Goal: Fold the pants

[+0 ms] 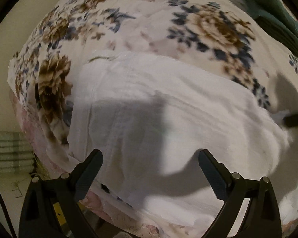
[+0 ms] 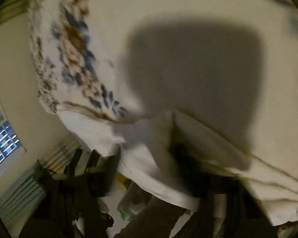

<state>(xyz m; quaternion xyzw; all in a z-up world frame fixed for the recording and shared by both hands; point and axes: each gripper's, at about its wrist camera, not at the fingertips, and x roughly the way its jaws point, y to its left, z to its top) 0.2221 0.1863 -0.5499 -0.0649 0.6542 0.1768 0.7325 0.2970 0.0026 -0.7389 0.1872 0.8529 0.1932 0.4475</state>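
White pants [image 1: 168, 107] lie folded in a wide band across a floral bedspread [image 1: 208, 25]. My left gripper [image 1: 150, 154] is open above the near part of the pants, holding nothing. My right gripper shows as a dark finger [image 1: 296, 119] at the pants' right end in the left wrist view. In the right wrist view the picture is blurred; white pants cloth [image 2: 149, 138] hangs between the dark fingers [image 2: 180, 158] of my right gripper [image 2: 149, 156], which seems shut on it.
A cream wall [image 1: 2, 79] and a striped cloth [image 1: 10, 150] are left of the bed. A teal garment [image 1: 276, 15] lies at the far right. A window [image 2: 2, 150] and dark clutter [image 2: 79, 188] show beside the bed's edge.
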